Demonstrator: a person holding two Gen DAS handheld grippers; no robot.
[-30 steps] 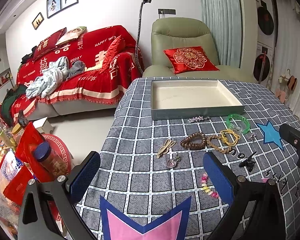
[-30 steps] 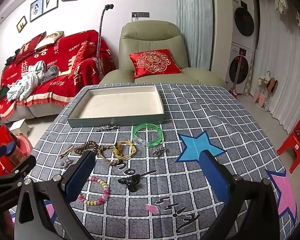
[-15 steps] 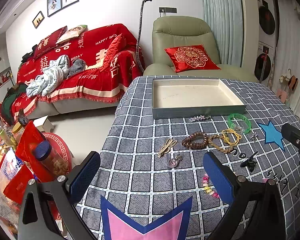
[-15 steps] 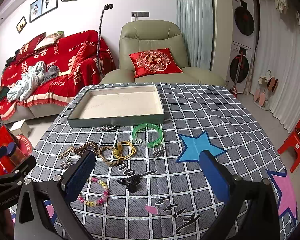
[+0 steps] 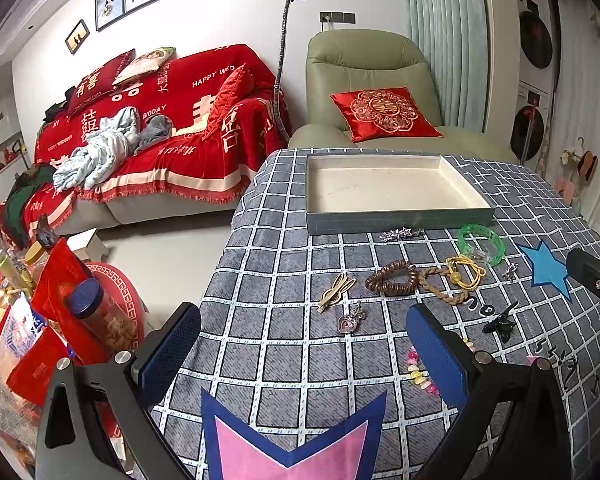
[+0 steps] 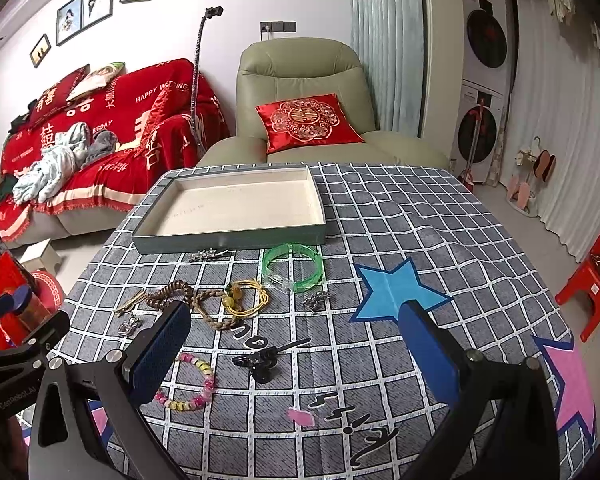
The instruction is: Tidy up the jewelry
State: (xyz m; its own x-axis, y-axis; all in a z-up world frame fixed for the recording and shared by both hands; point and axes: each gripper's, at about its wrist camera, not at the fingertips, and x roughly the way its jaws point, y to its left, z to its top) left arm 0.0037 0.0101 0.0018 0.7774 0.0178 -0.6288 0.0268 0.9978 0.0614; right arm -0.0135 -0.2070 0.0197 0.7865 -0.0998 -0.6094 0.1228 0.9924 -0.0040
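An empty grey tray (image 5: 396, 221) (image 6: 228, 236) stands at the table's far side. In front of it lie a green bangle (image 6: 293, 267), a yellow cord bracelet (image 6: 246, 298), a brown bead bracelet (image 5: 391, 278), a braided cord (image 6: 216, 316), a pastel bead bracelet (image 6: 188, 384), a black clip (image 6: 262, 360), a gold hair clip (image 5: 335, 288), a heart pendant (image 5: 350, 318) and a silver star clip (image 5: 398, 234). My left gripper (image 5: 300, 356) is open and empty above the table's near left part. My right gripper (image 6: 296, 354) is open and empty above the black clip.
The table has a grey checked cloth (image 6: 420, 232) with star patches. A green armchair (image 6: 300, 92) with a red cushion stands behind it. A red sofa (image 5: 148, 128) is at left, snack bags and a jar (image 5: 96, 320) at near left, a red stool (image 6: 596, 276) at right.
Both grippers have drifted very slightly; the view is almost the same. Nothing on the table has moved.
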